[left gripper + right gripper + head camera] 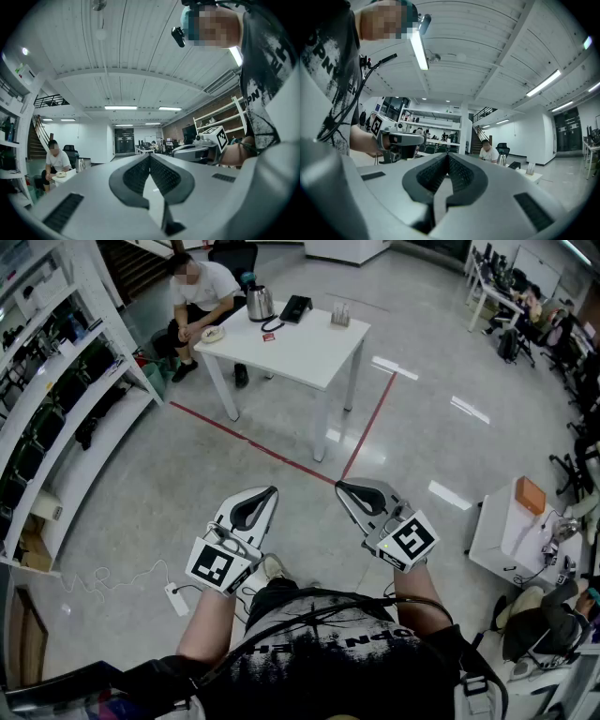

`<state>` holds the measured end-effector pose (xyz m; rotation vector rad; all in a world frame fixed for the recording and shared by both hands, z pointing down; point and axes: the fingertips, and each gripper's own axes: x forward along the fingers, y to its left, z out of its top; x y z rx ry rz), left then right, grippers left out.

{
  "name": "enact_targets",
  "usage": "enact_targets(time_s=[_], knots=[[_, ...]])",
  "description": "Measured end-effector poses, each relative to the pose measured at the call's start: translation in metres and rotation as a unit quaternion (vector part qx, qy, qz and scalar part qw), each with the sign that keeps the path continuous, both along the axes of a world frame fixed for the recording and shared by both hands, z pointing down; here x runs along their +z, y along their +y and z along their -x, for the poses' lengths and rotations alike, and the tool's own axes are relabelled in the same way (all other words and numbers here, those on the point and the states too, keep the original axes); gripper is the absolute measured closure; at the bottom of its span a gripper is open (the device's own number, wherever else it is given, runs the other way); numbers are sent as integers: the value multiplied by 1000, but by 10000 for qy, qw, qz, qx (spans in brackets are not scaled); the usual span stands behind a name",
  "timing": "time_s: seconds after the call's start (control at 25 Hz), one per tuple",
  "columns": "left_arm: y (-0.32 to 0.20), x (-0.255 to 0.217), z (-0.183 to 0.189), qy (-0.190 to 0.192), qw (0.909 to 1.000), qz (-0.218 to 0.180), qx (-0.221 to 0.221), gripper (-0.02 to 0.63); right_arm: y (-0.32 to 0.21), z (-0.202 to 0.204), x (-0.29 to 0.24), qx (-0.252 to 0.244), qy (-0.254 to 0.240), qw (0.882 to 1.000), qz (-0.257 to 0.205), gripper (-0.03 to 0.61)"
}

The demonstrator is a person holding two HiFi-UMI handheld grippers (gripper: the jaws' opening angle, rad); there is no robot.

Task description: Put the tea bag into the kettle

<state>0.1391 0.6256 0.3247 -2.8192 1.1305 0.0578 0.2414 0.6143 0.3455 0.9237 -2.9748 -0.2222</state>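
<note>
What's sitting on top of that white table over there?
On the white table: a metal kettle, a black device, a small red item, a bowl and a small holder. The kettle's inside is hidden.

White print runs across the person's black shirt (260, 98), and I only catch the letters "PN". Nothing else here reads clearly.

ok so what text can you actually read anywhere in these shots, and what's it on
"PN": white letters, part of a larger print on the person's black shirt; the rest is cut off or distorted.
Marker cubes: black and white square patterns only, no words.
Items on the white table: too small to read.
</note>
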Motion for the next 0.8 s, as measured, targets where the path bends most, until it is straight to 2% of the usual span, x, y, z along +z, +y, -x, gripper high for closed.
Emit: enact_targets(time_s=[0.8], knots=[[-5, 5, 4, -178, 9995, -10, -270, 603, -7, -8, -5, -111, -261, 9996, 84, 568]])
